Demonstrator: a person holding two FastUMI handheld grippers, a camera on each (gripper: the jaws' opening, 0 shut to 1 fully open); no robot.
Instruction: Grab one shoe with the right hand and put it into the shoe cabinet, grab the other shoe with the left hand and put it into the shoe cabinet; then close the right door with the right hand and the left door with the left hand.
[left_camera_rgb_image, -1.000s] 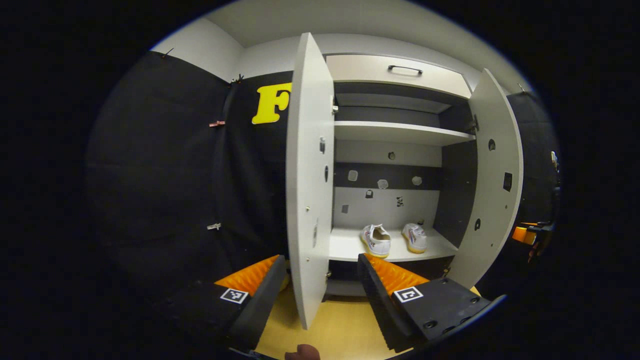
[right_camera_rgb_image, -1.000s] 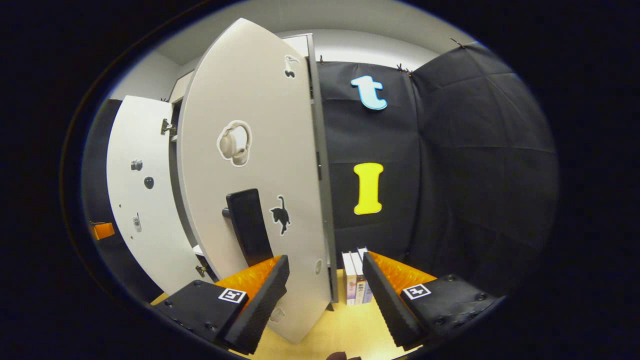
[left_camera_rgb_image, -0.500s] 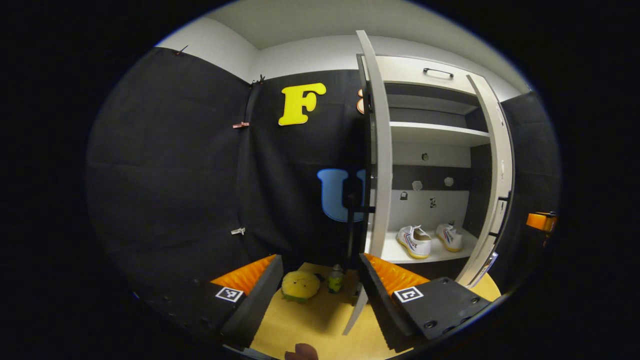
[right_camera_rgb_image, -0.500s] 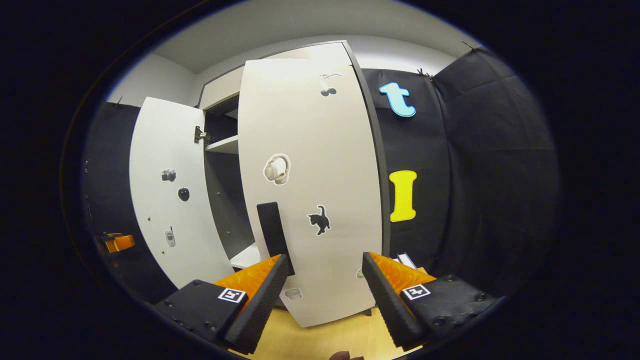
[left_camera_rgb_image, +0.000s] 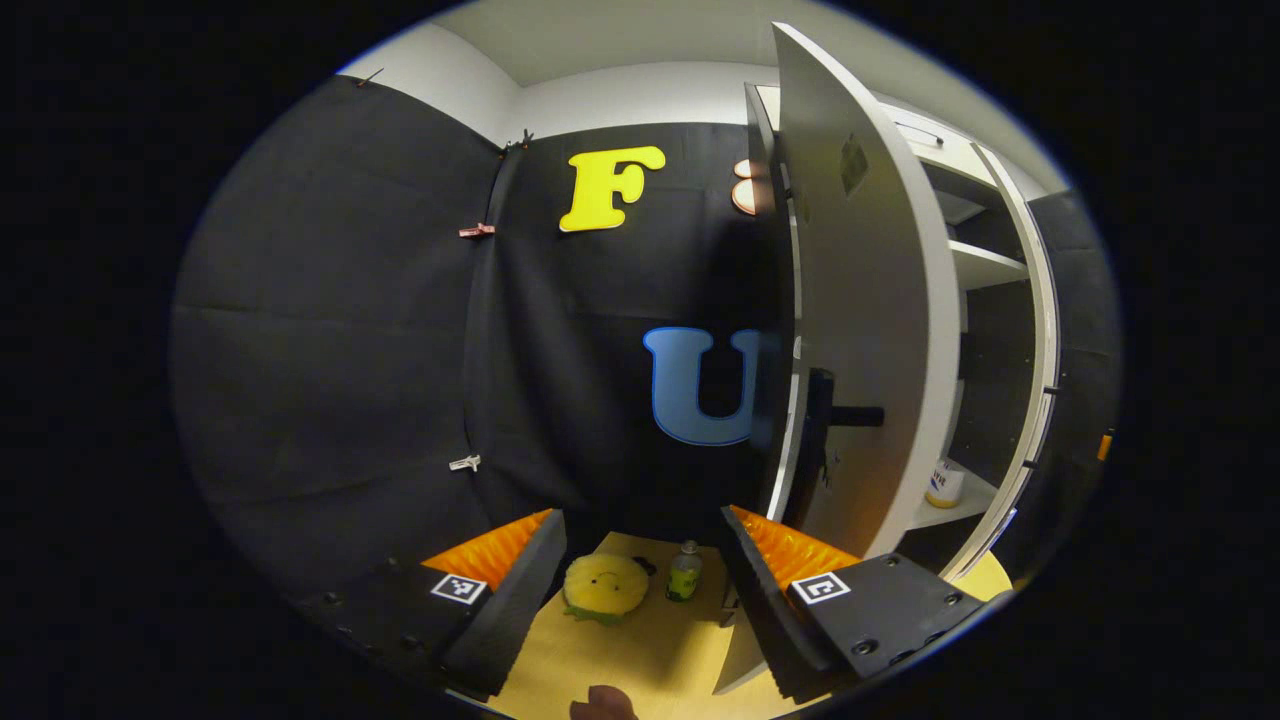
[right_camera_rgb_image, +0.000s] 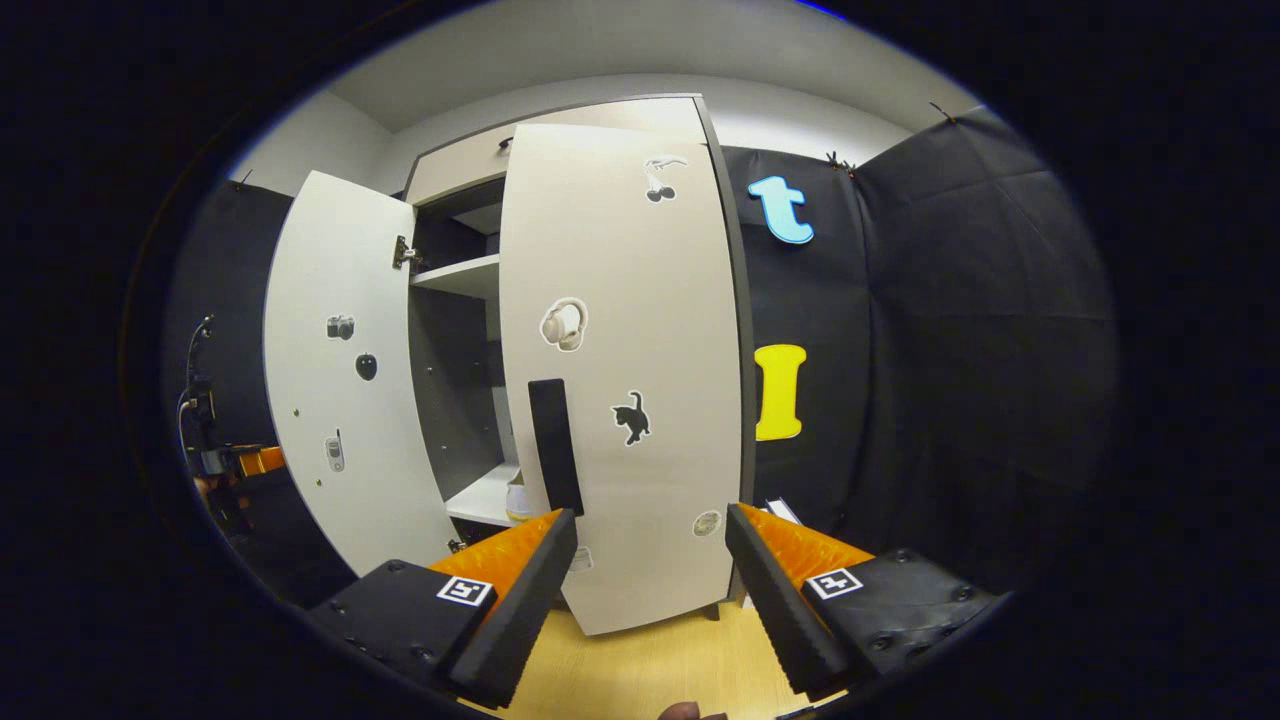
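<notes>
1. Setting: staged recording booth, not a real home. Black cloth wall (left_camera_rgb_image: 330, 330) hung on all sides, pinned w/ clips (left_camera_rgb_image: 477, 231).
2. White room wall and ceiling (right_camera_rgb_image: 620, 50) visible above the cloth.
3. Household props: white shoe cabinet (right_camera_rgb_image: 620, 380) w/ stickers on doors, shelves inside.
4. Light wood floor (left_camera_rgb_image: 640, 650); plush toy (left_camera_rgb_image: 603, 587) and small bottle (left_camera_rgb_image: 684, 573) sit on it by the cloth.
</notes>
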